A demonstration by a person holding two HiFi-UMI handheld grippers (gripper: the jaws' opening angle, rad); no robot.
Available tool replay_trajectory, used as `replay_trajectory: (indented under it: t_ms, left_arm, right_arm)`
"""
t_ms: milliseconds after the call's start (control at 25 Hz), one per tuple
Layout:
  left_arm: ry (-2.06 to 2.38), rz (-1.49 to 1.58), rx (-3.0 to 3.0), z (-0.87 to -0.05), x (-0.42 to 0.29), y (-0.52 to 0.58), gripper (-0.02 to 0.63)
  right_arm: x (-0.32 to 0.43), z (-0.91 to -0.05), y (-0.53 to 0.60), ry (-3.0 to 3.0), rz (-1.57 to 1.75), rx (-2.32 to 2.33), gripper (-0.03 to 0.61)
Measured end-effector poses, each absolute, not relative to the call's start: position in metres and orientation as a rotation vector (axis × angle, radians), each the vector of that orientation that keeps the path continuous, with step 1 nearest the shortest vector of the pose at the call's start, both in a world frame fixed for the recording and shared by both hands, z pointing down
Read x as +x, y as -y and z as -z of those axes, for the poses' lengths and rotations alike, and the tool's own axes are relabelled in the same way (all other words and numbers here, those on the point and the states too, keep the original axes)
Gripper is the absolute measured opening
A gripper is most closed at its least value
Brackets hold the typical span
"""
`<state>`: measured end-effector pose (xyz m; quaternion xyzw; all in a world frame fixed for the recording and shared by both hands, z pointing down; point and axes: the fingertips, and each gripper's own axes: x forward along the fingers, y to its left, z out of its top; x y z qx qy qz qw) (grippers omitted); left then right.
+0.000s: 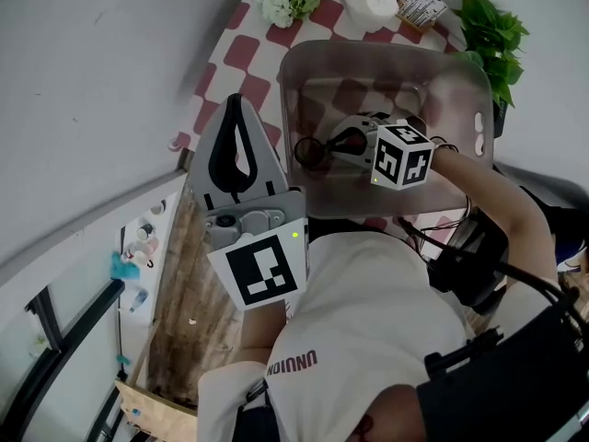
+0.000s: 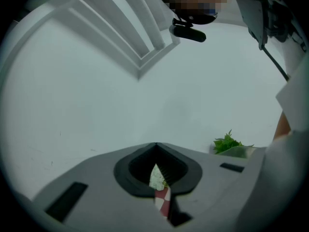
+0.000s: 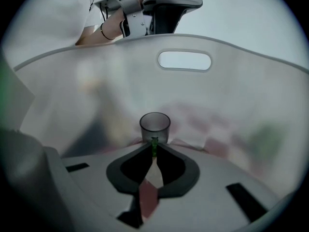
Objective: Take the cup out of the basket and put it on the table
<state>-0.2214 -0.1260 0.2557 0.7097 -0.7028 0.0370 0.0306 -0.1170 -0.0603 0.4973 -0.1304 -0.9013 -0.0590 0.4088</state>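
Underneath all: red-and-white checked desk (image 1: 241, 58). On it, translucent grey plastic basket (image 1: 386, 52) with cut-out handles. Inside basket, right tool (image 3: 154, 148), closed, gripping nothing. Outside basket's left wall, raised, well apart: left tool (image 1: 236, 101), closed, empty. Dead ahead of right tool's tips, just beside them, upright on basket floor: small smoky translucent cup (image 3: 155, 126). Likely needs opening first; basket walls crowd lift-out.

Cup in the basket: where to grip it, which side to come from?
Probably the round wall just under the rim, jaws straddling the cup from above. It stands upright, mouth up, no handle showing, and the basket walls rise around it, blocking a level approach.
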Motion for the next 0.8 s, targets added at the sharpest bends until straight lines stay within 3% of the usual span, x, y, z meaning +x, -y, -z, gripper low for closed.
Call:
replay_trajectory:
  t_ms: [800]
  left_arm:
    - [2.149,-0.076,2.225,-0.249,-0.215,0.127,0.011]
  right_arm:
    - [-0.112,-0.469,0.072,2.301,0.148,-0.227,0.043]
